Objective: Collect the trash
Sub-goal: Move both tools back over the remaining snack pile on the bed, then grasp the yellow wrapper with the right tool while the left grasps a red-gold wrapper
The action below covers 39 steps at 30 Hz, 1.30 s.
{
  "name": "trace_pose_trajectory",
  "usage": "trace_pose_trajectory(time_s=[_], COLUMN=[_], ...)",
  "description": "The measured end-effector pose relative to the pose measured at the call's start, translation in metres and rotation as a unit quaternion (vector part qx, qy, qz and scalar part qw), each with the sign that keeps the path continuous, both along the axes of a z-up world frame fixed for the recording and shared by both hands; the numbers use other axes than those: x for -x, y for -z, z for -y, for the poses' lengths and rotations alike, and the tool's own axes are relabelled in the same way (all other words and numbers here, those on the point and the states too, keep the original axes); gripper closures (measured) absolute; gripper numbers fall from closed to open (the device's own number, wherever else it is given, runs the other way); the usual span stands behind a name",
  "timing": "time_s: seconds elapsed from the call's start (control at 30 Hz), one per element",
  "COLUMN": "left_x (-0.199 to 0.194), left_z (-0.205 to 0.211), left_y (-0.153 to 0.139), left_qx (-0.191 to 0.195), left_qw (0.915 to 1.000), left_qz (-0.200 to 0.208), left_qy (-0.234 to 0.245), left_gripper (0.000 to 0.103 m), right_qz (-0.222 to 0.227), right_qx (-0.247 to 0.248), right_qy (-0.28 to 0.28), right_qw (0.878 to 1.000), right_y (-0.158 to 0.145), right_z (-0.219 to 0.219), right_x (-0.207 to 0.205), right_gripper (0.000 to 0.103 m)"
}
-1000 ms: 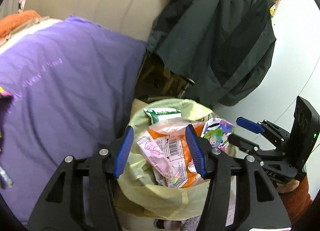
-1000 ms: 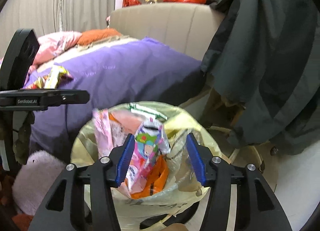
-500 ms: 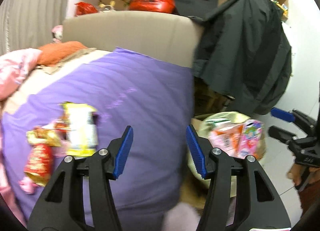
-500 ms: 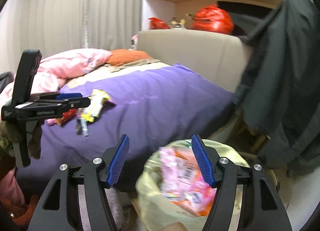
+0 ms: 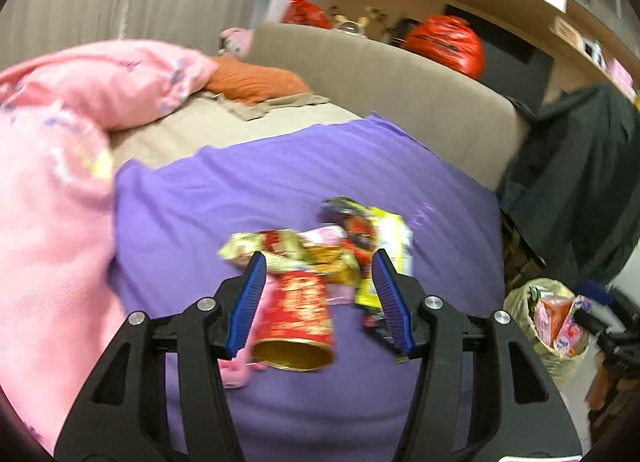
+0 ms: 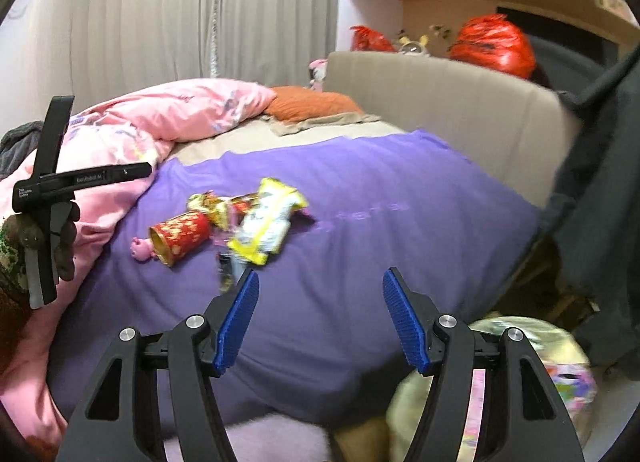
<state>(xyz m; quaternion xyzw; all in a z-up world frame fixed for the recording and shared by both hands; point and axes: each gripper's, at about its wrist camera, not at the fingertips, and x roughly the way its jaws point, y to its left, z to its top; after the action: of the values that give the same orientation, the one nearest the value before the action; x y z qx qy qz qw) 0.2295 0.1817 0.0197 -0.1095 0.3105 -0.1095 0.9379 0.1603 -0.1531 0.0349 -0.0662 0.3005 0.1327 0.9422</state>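
On the purple quilted bedspread lies one heap of trash: a single red-and-gold paper cup on its side, one yellow-and-white snack wrapper, and several crumpled foil wrappers too blurred to count. The left gripper hovers over the cup, jaws released, nothing between them. The right gripper has jaws spread wide and empty. One yellowish bin bag stands beside the bed, stuffed with packets.

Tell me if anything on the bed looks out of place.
Yes. A heap of snack wrappers and a red tube lying on its side are strewn on the purple blanket. A small pink toy lies beside the tube.
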Motion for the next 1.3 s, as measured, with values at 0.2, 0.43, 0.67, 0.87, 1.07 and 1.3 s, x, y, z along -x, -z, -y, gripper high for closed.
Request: trace_pose_trajectory(time_s=[0.2,0.43,0.67,0.87,1.07,1.3], left_x=[0.002,-0.016,-0.020,-0.025,-0.029,-0.032], left_z=[-0.037,-0.014,-0.025,-0.029,-0.029,-0.019], left_y=[0.021,0.039,0.039,0.045,0.049,0.055], left_qx=[0.049,0.036,0.014,0.024,0.027,0.022], left_qw=[0.9979,0.9981,0.9990,0.9986,0.9985,0.9982], left_qz=[-0.025,-0.049,-0.033,-0.044,-0.046,-0.055], left_qy=[-0.034,0.014,-0.028,-0.017,-0.012,0.004], left_gripper=[0.042,0.040,0.040,0.040,0.040,0.040], right_qz=[-0.042,-0.078,-0.047,-0.092,-0.102,-0.095], right_qx=[0.013,0.018,-0.012,-0.057,-0.056,-0.074], right_qy=[-0.015,-0.008,0.019,0.060,0.012,-0.006], right_qw=[0.999,0.997,0.999,0.992,0.993,0.993], right_y=[0.042,0.082,0.080,0.102,0.111,0.092], right_z=[-0.051,-0.076,-0.100,-0.101,-0.102,-0.081], right_x=[-0.033,-0.072,-0.135,-0.202,-0.197,-0.165], right_gripper=[0.042,0.042,0.042,0.042,0.078,0.089])
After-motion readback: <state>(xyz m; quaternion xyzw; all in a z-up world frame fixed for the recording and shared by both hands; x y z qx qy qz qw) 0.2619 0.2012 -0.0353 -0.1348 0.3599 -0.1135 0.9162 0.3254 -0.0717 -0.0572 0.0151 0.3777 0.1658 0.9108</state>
